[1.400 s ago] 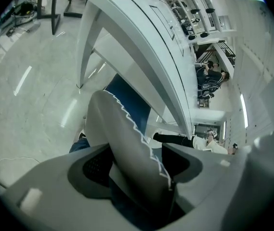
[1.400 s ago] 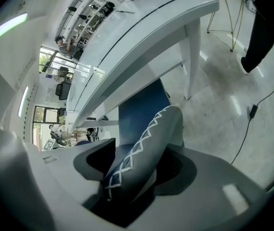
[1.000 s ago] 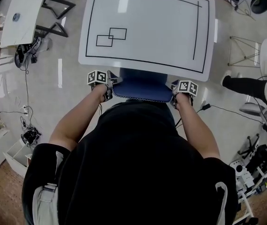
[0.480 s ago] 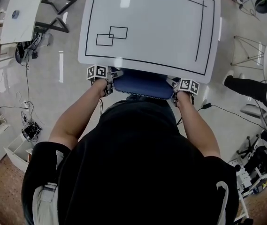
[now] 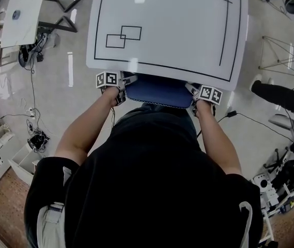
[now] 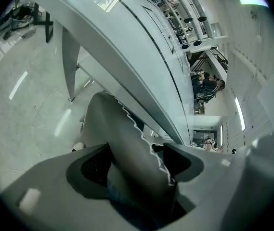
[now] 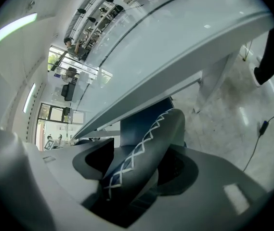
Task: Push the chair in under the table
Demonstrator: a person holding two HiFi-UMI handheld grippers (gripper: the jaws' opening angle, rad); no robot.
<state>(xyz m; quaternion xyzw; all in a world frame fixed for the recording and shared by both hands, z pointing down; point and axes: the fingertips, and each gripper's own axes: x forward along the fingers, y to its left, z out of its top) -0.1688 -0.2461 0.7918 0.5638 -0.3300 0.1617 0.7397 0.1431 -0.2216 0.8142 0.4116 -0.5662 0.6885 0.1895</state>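
With the blue chair (image 5: 157, 91) tucked at the table's (image 5: 162, 30) six o'clock edge, we are opening left gripper (image 5: 121, 87) and right gripper (image 5: 192, 93) around its backrest (image 6: 127, 153) to release it.

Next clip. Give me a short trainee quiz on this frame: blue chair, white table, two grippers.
1. True or false: the blue padded chair with white stitching stands far out from the white table with black lines.
2. What sits between the jaws of the left gripper and of the right gripper? A) the table edge B) the chair's backrest C) a cable
3. What is drawn near the tabletop's left end in the head view?
Key: 1 false, it is tucked in at the table's edge. 2 B; both pairs of jaws are opening, backrest between them. 3 two overlapping black rectangles.
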